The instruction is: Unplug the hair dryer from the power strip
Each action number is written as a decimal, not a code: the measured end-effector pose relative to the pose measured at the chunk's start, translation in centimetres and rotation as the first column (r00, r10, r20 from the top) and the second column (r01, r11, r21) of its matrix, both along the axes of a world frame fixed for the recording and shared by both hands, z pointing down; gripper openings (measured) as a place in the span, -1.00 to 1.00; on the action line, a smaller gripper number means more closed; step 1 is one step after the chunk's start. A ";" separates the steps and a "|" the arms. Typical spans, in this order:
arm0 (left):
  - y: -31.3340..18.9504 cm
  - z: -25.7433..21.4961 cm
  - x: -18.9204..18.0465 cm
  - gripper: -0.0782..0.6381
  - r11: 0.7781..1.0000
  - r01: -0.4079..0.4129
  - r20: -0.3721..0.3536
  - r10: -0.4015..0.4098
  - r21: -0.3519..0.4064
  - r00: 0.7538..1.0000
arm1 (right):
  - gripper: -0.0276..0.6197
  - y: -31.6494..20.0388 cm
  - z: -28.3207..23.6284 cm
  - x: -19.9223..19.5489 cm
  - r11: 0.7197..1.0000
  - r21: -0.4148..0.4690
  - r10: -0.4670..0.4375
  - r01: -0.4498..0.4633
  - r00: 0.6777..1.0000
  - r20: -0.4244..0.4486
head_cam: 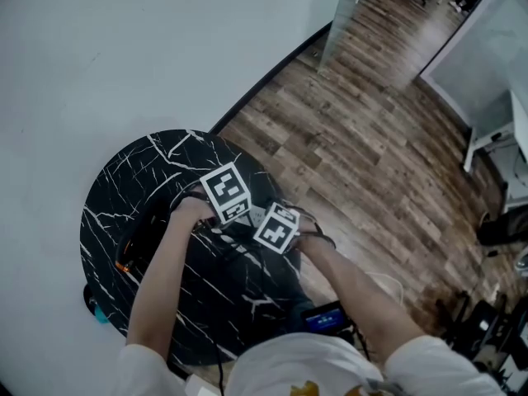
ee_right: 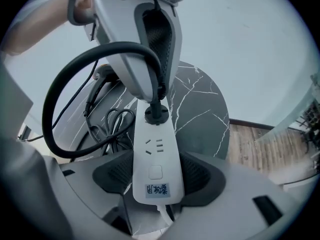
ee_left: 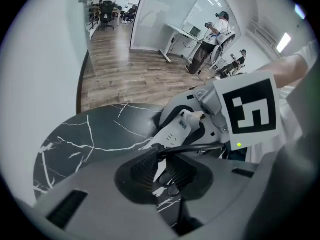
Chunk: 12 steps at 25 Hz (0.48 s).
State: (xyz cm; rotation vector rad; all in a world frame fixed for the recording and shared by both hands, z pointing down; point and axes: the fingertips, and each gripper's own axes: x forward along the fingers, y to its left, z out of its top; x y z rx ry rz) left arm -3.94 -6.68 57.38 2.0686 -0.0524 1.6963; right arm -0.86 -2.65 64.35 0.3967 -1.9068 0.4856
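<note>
**Left gripper view:** the left hand-held gripper [ee_left: 163, 170] is clenched, and its ribbed pads pinch the black cord [ee_left: 197, 147] of the hair dryer. We cannot clearly make out the plug itself here. Just beyond the jaws lies the white power strip [ee_left: 175, 132], on a round black marble worktop [ee_left: 85, 134].

**Right gripper view:** the right hand-held gripper [ee_right: 156, 180] grasps the power strip's near end, with a pad pressed against each long side. The strip's long axis runs straight away from this gripper. In its far socket the black plug [ee_right: 156, 113] sits upright. The left hand-held gripper comes down on the plug from above, and the cord loops off to the left.

**Head view:** both grippers meet near the worktop's right edge, their marker cubes almost touching. A dark shape with an orange spot near the left edge is probably the hair dryer [head_cam: 136, 244].

We judge that the left hand is the one placed to take the plug. The pull should go straight up, square to the strip, while the right hand pins the strip down.
</note>
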 end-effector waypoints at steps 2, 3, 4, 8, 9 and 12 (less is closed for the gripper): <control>-0.1 -0.3 -1.1 -0.65 0.995 -0.010 0.068 0.004 0.097 0.998 | -0.06 0.0 0.0 0.0 1.000 -0.006 0.003 -0.003 1.000 -0.002; 0.1 -0.4 -1.6 -0.65 0.992 -0.004 0.091 -0.008 0.126 0.996 | -0.06 0.0 -0.1 -0.1 1.000 -0.005 0.002 -0.002 1.000 0.001; 0.5 -0.5 -1.8 -0.65 0.992 0.013 0.090 -0.025 0.129 0.996 | -0.06 -0.1 -0.1 -0.2 1.000 0.003 -0.001 0.001 1.000 0.010; 1.1 -0.4 -0.6 -0.67 0.996 0.064 -0.002 -0.064 0.060 0.998 | -0.06 -0.2 -0.2 -0.1 1.000 0.015 0.003 -0.003 1.000 0.016; 0.8 -0.5 -0.8 -0.67 0.996 0.046 0.019 -0.047 0.075 0.999 | -0.06 -0.1 -0.2 -0.1 1.000 0.011 0.006 -0.006 1.000 0.013; 0.7 -0.8 -2.0 -0.67 0.989 0.002 0.117 -0.020 0.150 0.993 | -0.06 -0.1 -0.3 -0.5 1.000 0.007 0.003 -0.003 1.000 0.018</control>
